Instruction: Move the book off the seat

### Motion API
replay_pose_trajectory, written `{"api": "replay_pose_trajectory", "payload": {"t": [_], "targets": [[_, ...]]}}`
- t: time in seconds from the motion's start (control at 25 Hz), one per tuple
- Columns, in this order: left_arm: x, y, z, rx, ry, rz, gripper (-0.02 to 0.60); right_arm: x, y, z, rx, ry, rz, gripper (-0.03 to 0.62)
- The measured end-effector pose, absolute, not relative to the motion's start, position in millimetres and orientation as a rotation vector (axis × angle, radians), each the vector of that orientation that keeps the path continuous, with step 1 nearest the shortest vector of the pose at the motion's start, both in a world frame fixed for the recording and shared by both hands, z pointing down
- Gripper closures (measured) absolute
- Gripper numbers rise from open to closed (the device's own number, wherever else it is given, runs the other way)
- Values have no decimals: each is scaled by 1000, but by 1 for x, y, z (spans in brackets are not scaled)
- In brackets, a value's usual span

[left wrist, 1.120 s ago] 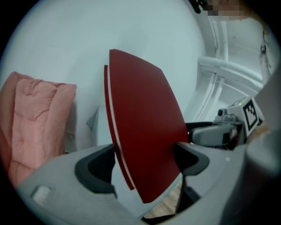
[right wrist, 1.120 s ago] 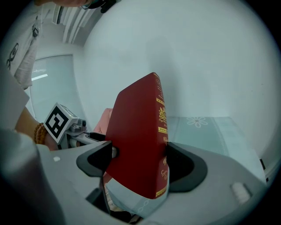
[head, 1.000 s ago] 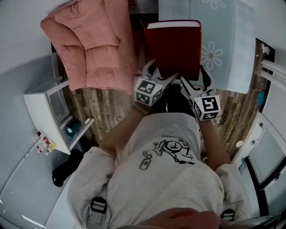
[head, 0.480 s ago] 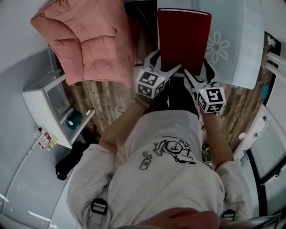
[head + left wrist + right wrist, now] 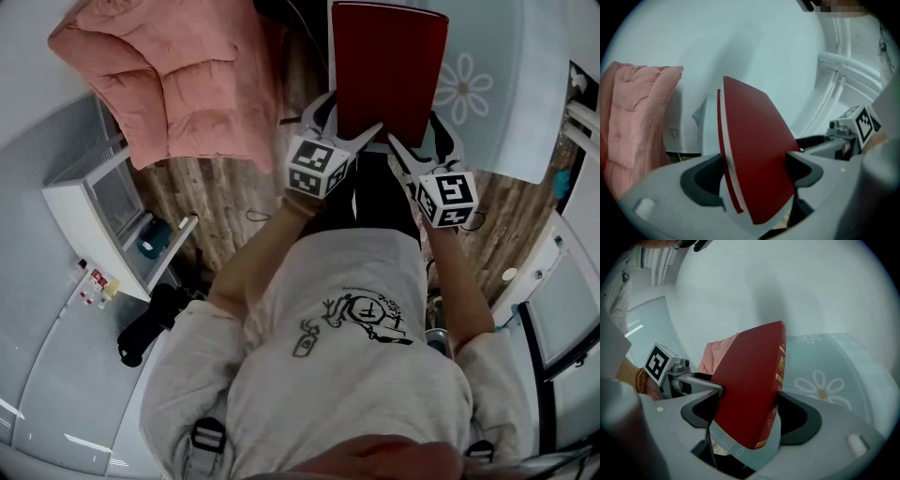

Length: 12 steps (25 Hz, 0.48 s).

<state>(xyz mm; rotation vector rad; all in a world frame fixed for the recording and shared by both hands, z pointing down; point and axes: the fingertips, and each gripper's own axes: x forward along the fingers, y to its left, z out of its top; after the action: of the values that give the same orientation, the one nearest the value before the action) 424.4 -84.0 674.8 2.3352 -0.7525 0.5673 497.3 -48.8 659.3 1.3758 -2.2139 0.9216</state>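
A dark red hardback book (image 5: 389,70) is held up in the air between both grippers, over the edge of a pale table with a daisy-print cloth (image 5: 487,84). My left gripper (image 5: 352,141) is shut on the book's near left corner; its jaws pinch the red cover and white page edge (image 5: 754,173). My right gripper (image 5: 398,145) is shut on the near right corner, clamping the spine side with gold lettering (image 5: 750,399). The pink padded seat (image 5: 178,84) lies to the left, with nothing on it.
A white low cabinet (image 5: 108,225) stands at the left with a teal object on its shelf. Wood floor (image 5: 225,216) lies between seat and person. A black bag (image 5: 145,333) sits lower left. White furniture (image 5: 562,309) borders the right side.
Both grippers have carried the book further right and away from the pink seat, so it now hangs over the daisy cloth's edge. Both stay clamped on it.
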Motion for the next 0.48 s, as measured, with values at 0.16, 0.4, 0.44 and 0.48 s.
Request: {"api": "replay_pose_trajectory", "payload": {"t": [0.16,0.4,0.44,0.48], "targets": [[425,-81,686,2324,-749,570,202,495,-45,672,1347,-2205,944,188],[426,-86,697,2316,-758,563,202,496,-49,687,1329,-2197,955,189],[426,-87,698,2313,-760,559,202,496,-50,688,1326,-2196,957,189],[426,-89,699,2310,-762,556,202,496,-51,690,1324,-2194,959,189]]}}
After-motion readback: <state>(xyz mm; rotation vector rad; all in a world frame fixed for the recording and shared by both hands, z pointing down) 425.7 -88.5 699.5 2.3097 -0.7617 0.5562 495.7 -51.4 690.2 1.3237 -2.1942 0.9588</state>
